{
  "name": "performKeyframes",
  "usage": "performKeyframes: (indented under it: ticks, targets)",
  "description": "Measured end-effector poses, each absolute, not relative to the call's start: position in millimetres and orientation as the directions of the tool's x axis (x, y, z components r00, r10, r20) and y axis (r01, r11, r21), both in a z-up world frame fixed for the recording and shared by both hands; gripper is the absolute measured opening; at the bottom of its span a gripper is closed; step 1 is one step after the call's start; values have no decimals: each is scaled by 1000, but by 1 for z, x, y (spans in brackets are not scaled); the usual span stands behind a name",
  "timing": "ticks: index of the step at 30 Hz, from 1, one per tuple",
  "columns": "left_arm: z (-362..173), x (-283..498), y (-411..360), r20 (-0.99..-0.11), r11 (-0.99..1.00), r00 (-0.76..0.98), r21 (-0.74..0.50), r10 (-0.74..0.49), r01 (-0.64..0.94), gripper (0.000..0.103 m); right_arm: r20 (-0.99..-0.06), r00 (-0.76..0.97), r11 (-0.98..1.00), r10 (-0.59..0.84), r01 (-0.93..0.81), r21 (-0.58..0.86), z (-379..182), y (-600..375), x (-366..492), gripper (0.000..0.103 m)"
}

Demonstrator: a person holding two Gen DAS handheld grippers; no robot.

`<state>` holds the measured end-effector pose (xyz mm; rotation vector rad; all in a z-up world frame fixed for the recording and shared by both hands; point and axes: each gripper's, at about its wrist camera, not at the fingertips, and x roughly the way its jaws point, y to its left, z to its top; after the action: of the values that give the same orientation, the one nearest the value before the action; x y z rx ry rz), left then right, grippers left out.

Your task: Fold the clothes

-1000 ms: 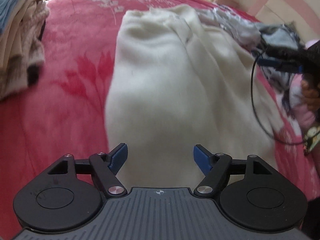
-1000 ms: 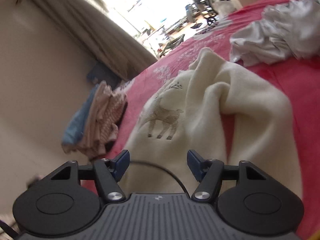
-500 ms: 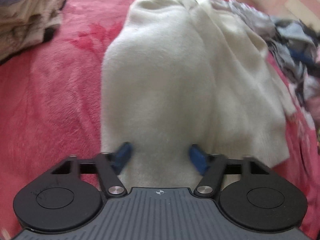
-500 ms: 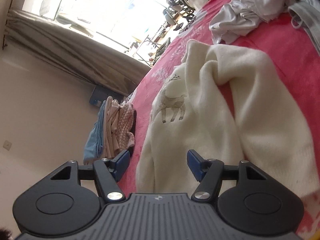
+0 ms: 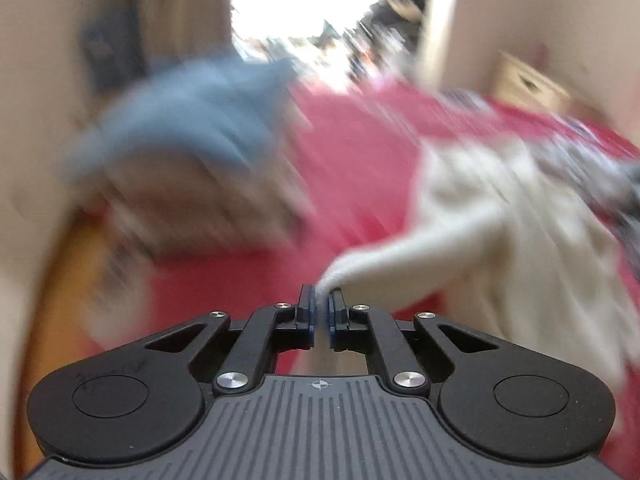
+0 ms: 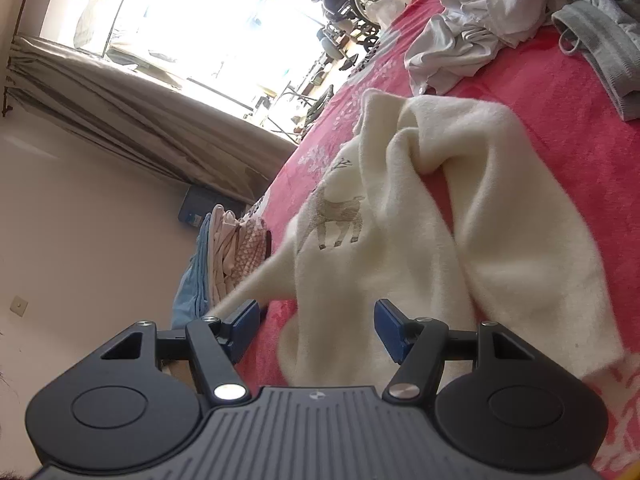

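A cream sweater lies on the red bed blanket. The jaws of my left gripper are closing and pinch a corner of the sweater, which stretches up from the bed in a taut point; this view is badly blurred. In the right wrist view the sweater shows a deer print, and its pulled corner rises toward the left. My right gripper stands open just above the sweater's near edge, with nothing pressed between its pads.
A stack of folded clothes sits at the bed's left edge, seen blurred as a blue and beige stack. Crumpled grey and white garments lie at the far right. A nightstand stands by the wall.
My left gripper has shut on the sweater's corner and lifted it up and leftward, swinging its view toward the window. The right gripper rolled a little and stays open.
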<state>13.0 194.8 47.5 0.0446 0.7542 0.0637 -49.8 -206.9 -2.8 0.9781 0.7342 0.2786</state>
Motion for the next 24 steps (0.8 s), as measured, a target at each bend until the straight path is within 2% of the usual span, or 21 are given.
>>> performKeyframes:
  ticks: [2,4,5,6,9,13,14,15,19,20,24]
  targets:
    - [47,33,198,-653,968,724,236,220,-82,20,-451,728,554,516,118,824,-6,-209,-50,66]
    - [32,51,195,-624,902,687,416,372,-111,39,-471,725,567,502,136,813,-10,-212,-51,66]
    - [22,58,195,-644,889,649,445,404,-112,45,-482,724,574,493,145,806,-11,-214,-51,66]
    - [13,65,196,-671,881,606,460,427,-111,45,-492,723,581,485,154,799,-13,-216,-52,66]
    - [4,60,199,-748,942,582,319,319,-107,45,-538,720,619,438,192,761,-18,-224,-53,67]
    - [13,35,177,-738,980,653,199,170,-30,49,-643,710,731,287,272,626,-27,-233,-50,67]
    - [13,30,171,-746,988,657,154,106,15,53,-669,703,760,242,291,581,-30,-235,-47,67]
    - [8,27,161,-770,993,637,93,29,67,57,-689,694,785,207,302,540,-34,-236,-44,67]
    - [-27,21,120,-839,958,476,-168,-263,234,59,-746,653,841,132,325,433,-51,-240,-28,72]
    - [-40,18,108,-851,946,432,-206,-300,251,59,-756,642,848,127,325,419,-55,-240,-24,77]
    - [-79,5,68,-886,916,293,-274,-359,294,60,-802,585,893,116,293,343,-71,-228,-10,83]
